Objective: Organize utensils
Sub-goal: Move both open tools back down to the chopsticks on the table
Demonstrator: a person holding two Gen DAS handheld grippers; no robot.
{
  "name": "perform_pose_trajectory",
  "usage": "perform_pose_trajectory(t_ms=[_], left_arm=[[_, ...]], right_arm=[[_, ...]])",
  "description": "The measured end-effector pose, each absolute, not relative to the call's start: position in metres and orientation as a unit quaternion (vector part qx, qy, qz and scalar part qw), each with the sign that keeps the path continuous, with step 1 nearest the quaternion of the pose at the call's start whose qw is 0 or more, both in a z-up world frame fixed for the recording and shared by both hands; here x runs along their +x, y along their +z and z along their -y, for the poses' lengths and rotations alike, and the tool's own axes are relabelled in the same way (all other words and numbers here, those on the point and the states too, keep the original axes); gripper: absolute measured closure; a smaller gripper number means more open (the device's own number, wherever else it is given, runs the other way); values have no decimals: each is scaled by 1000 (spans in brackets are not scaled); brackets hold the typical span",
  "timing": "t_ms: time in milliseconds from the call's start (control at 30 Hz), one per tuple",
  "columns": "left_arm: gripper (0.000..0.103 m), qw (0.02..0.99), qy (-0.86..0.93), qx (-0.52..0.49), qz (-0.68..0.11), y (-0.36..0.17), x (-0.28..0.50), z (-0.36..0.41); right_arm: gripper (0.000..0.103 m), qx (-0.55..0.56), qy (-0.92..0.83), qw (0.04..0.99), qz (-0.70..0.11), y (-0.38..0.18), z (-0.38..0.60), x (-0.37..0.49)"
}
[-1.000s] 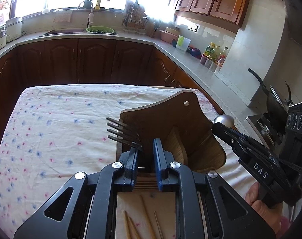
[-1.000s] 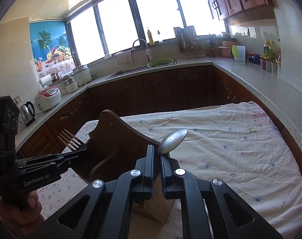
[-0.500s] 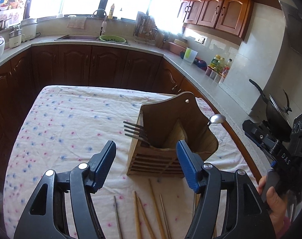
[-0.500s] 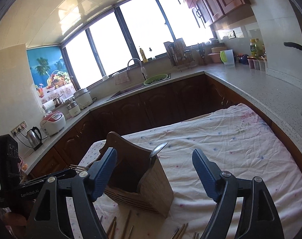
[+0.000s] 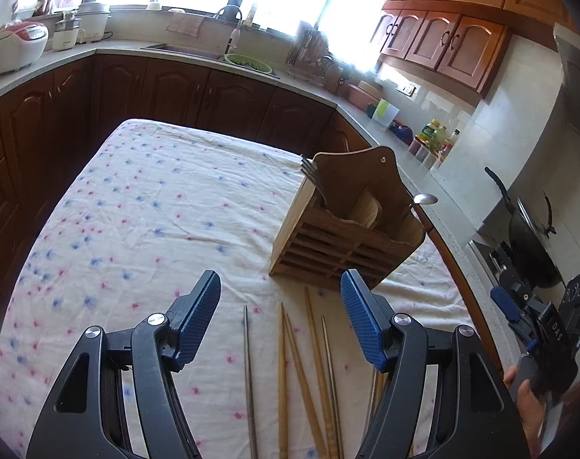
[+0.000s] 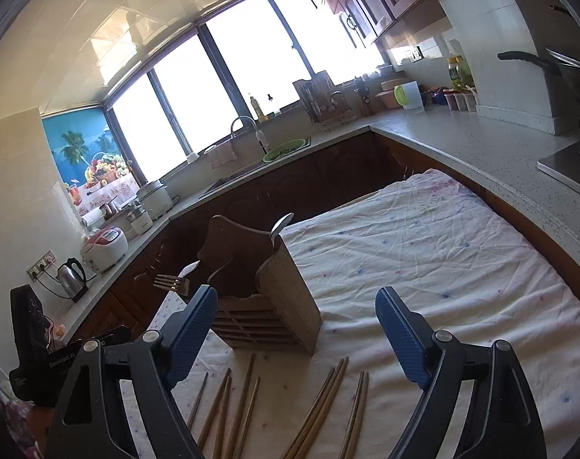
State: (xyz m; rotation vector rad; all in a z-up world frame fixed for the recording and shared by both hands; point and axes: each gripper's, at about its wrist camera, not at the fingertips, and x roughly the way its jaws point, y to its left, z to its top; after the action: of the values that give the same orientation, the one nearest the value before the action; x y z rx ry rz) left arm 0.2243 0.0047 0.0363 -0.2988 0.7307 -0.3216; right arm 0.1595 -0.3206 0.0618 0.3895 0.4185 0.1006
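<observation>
While both sets of jaws stand wide and empty, right gripper (image 6: 296, 323) widening, left gripper (image 5: 281, 313) too, chopsticks (image 5: 290, 363) lie loose on the surface below, wooden holder (image 5: 347, 237) beyond with fork (image 5: 313, 176) and spoon (image 6: 281, 225).

Black claw (image 5: 280, 294) frame, blue ribbed pads (image 5: 360, 321), silver screws; white "DAS", "GenRobot.AI" lettering.

Slatted wooden holder (image 5: 339, 244), wrinkled cloth (image 5: 144, 206)

Strong daylight enters through the windows (image 6: 221, 88), which are overexposed to white with glare. The tabletop (image 5: 144, 206) is evenly lit. Fisheye bending and dark corners frame both sharp views.
</observation>
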Motion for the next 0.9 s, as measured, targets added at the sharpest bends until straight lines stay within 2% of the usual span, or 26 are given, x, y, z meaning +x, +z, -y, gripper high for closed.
perform_pose_trajectory(t_ms=[333,767,900], left_arm=[[36,899,-128,-164,-386,5,192,-22],[36,893,-116,-130,-416,-23,178,-8],[36,893,-110,-123,-419,-25,181,-6]], right_arm=[[15,182,37,953,-239,31,318,123],[15,160,28,945,-285,-3,309,115],[18,149,24,945,-290,-7,306,117]])
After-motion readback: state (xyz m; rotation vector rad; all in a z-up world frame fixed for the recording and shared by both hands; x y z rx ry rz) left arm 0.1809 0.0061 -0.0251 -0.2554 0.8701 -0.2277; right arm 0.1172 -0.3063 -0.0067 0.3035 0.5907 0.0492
